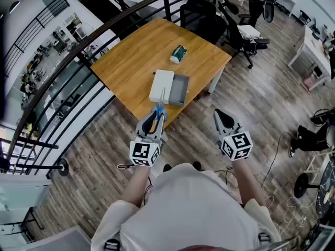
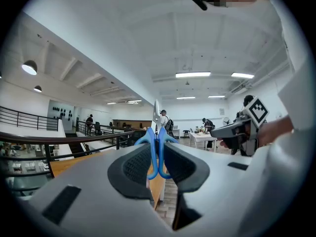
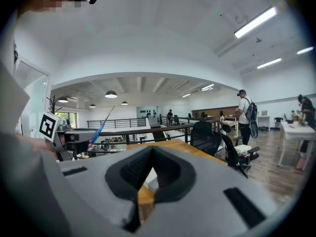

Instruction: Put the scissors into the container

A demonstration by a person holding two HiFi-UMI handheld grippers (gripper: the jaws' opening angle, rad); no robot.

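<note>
Blue-handled scissors (image 2: 158, 154) are clamped by the handles in my left gripper (image 2: 157, 147), with the blades pointing up and away. In the head view this left gripper (image 1: 153, 123) hovers just off the near edge of the wooden table (image 1: 131, 51), and the scissors (image 1: 158, 112) point at the container. The grey open container (image 1: 180, 89) lies on the table with a white lid (image 1: 161, 86) against its left side. My right gripper (image 1: 222, 115) is held over the floor to the right of the table. Its jaws meet with nothing between them (image 3: 151, 148). In the right gripper view the scissors (image 3: 98, 129) show at the left.
A green and white packet (image 1: 178, 54) lies further back on the table. A black railing (image 1: 78, 46) runs along the table's left side. Office chairs (image 1: 201, 15) stand behind the table. People stand in the distance.
</note>
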